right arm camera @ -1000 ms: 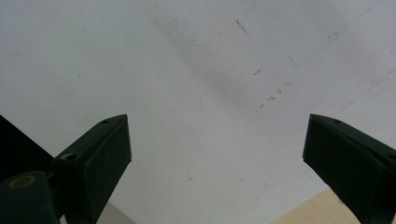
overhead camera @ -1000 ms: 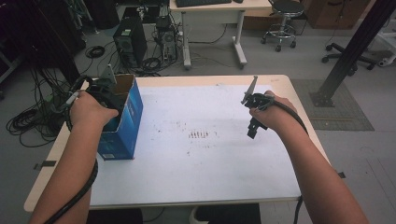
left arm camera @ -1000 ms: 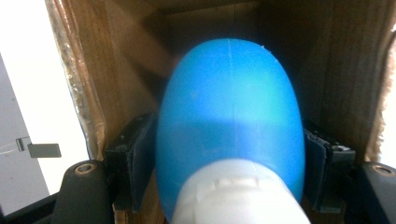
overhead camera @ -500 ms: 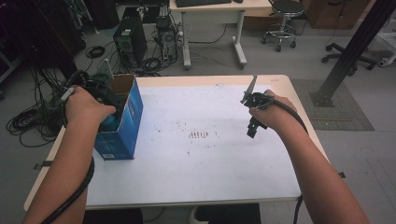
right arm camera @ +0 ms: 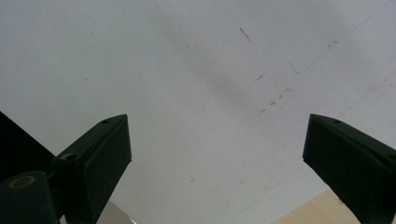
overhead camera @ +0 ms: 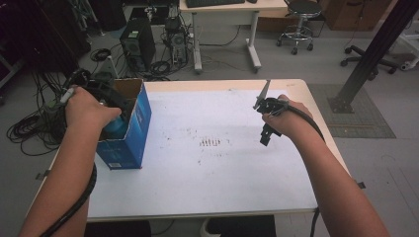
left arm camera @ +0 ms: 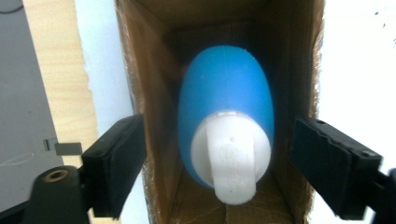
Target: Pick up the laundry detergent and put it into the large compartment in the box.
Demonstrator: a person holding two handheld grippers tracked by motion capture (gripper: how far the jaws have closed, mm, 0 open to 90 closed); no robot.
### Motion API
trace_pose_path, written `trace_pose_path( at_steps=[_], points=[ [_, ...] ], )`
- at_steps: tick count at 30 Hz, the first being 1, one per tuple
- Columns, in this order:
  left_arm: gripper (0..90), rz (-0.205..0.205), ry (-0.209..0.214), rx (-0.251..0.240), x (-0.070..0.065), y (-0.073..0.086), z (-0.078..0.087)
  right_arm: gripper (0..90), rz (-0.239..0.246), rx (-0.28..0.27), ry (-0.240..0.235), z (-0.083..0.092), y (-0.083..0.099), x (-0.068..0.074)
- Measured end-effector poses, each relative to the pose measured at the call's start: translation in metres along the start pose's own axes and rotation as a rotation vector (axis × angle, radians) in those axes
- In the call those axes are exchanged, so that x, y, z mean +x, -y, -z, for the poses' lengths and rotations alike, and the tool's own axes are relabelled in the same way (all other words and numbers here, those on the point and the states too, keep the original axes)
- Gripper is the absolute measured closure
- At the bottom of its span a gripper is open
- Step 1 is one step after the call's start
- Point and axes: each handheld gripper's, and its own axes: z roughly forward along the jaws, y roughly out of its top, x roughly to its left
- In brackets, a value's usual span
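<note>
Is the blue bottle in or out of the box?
In. The bottle sits between the box walls, free of the left gripper.

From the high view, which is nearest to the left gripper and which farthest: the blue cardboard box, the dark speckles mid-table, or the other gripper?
1. Blue cardboard box, directly under the left gripper.
2. Dark speckles, mid-table.
3. Right gripper, far right side.

Your surroundings beyond the work

At the frame's centre you have the white table top (overhead camera: 222, 187), marked with a small cluster of dark specks (overhead camera: 212, 142). Behind it, at the upper middle, stands a desk (overhead camera: 225, 10), with a computer tower (overhead camera: 134, 47) to its left and tangled cables (overhead camera: 29, 128) at the far left. At the upper right you see a stool on castors (overhead camera: 295, 19) and a slanted black post (overhead camera: 370, 54).
</note>
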Motion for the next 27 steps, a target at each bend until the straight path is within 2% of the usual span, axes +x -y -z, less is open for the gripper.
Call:
trace_pose_path(
  at_steps=[6,10,11,13,17,18,21,22,23,27],
  points=[
    [15.4,-0.014,-0.004,-0.017,0.001,0.001,0.012,7.6,0.003,-0.001,0.003,0.001,0.0,0.0],
    [12.5,-0.037,0.013,-0.031,-0.002,0.002,0.02,7.6,0.001,-0.005,0.0,0.002,0.0,0.001],
    [12.2,-0.061,0.036,-0.036,-0.004,0.003,0.023,7.6,0.0,-0.005,0.0,0.002,0.0,0.001],
    [11.7,-0.068,0.044,-0.035,-0.006,0.003,0.024,7.6,0.001,-0.006,0.0,0.002,0.0,0.001],
    [8.5,-0.122,0.035,-0.034,-0.017,0.004,0.03,7.6,0.002,-0.003,-0.001,0.002,0.0,0.002],
    [7.7,-0.122,0.035,-0.034,-0.017,0.004,0.03,7.6,0.002,-0.003,-0.001,0.002,0.0,0.002],
    [6.1,-0.156,0.02,-0.042,-0.025,0.004,0.035,7.6,-0.001,-0.006,0.0,0.003,0.001,0.002],
    [5.7,-0.177,0.021,-0.053,-0.031,0.005,0.039,7.6,-0.003,-0.008,-0.001,0.004,0.001,0.002],
    [5.6,-0.177,0.021,-0.053,-0.031,0.005,0.039,7.6,-0.003,-0.008,-0.001,0.004,0.001,0.002],
    [4.6,-0.222,0.018,-0.076,-0.041,0.005,0.045,7.6,-0.006,-0.012,-0.006,0.005,0.003,0.002]
  ],
)
